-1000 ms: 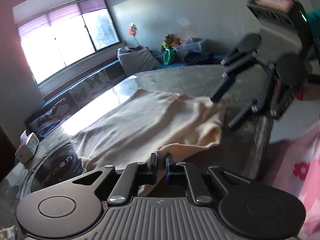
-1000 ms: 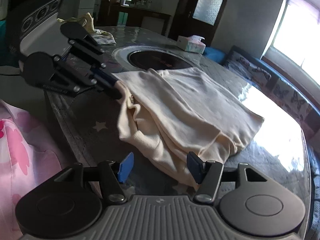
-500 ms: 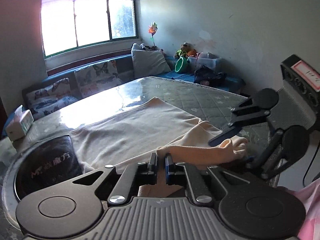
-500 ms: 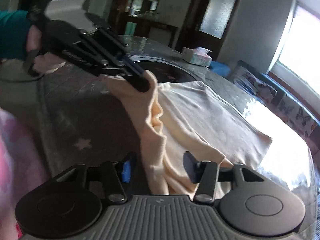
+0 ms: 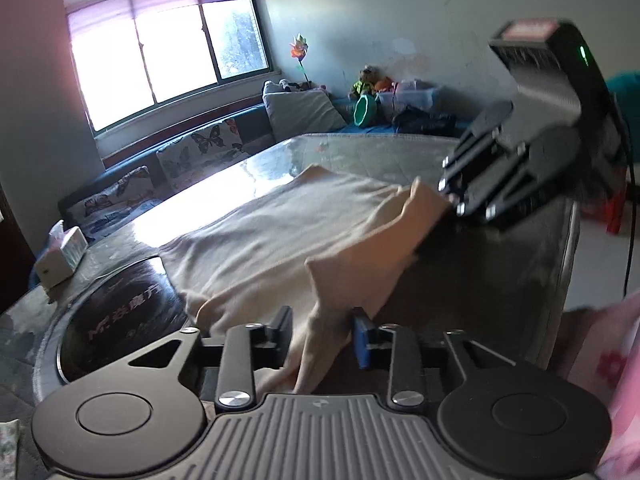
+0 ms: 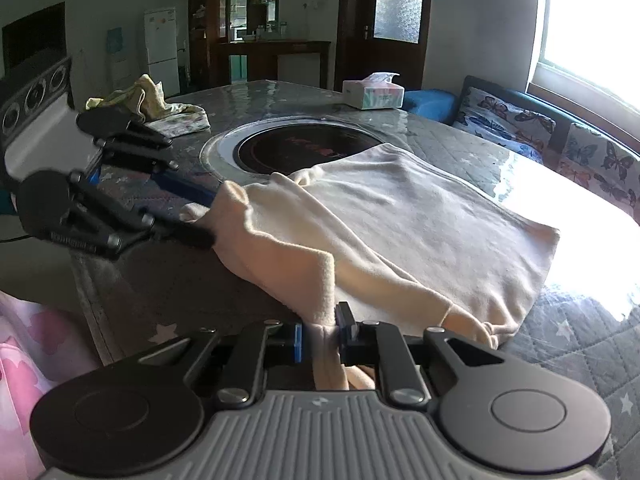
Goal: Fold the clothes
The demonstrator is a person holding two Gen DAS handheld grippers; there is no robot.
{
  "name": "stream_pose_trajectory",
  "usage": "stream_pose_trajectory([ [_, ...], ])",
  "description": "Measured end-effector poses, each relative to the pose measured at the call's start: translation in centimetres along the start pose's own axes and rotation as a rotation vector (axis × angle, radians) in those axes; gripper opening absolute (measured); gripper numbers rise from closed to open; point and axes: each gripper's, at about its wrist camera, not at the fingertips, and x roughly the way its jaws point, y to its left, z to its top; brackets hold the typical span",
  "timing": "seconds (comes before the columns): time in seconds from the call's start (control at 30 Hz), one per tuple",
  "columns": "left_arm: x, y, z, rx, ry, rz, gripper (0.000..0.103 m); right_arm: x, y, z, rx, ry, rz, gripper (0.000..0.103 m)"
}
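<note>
A cream garment (image 5: 280,236) lies spread on the grey table (image 5: 500,264), its near edge raised. My left gripper (image 5: 322,332) has its jaws parted, with a fold of the garment lying loosely between them. In the right wrist view the garment (image 6: 420,216) runs toward the window. My right gripper (image 6: 319,334) is shut on its near corner. The right gripper also shows in the left wrist view (image 5: 448,200), pinching the cloth. The left gripper shows in the right wrist view (image 6: 208,216) at the garment's left end.
A round black hob (image 6: 296,152) is set into the table beside the garment. A tissue box (image 6: 372,94) and a heap of yellow clothes (image 6: 148,104) lie further back. A cushioned bench (image 5: 160,176) runs under the window. Pink floral fabric (image 6: 24,344) is at the table's near edge.
My left gripper has opened from shut and the cloth now lies loose between its jaws. My right gripper has closed on the garment's near corner, and the near edge is lifted.
</note>
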Motion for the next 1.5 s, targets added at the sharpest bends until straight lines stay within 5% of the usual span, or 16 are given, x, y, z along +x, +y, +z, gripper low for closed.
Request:
stream_pose_trajectory([
  [0.23,0.9,-0.1,-1.4,0.103,0.022,0.038,0.036,-0.5,0.3,0.0,0.012,-0.022,-0.026,0.014],
  [0.33,1.0,0.2,-1.7,0.104,0.022,0.034,0.016,-0.8,0.6,-0.1,0.016,-0.032,-0.038,0.013],
  [0.43,0.5,0.3,-1.7,0.093,0.003,0.02,0.007,-1.1,0.8,-0.3,0.02,-0.042,-0.051,0.011],
  [1.13,-9.7,-2.7,1.2,-0.052,-0.071,-0.076,0.006,-11.8,5.8,-0.7,-0.015,-0.024,0.034,0.01],
  [1.5,-3.6,1.3,4.7,-0.024,-0.097,-0.044,0.006,-9.4,0.8,2.6,0.008,-0.05,-0.022,0.009],
])
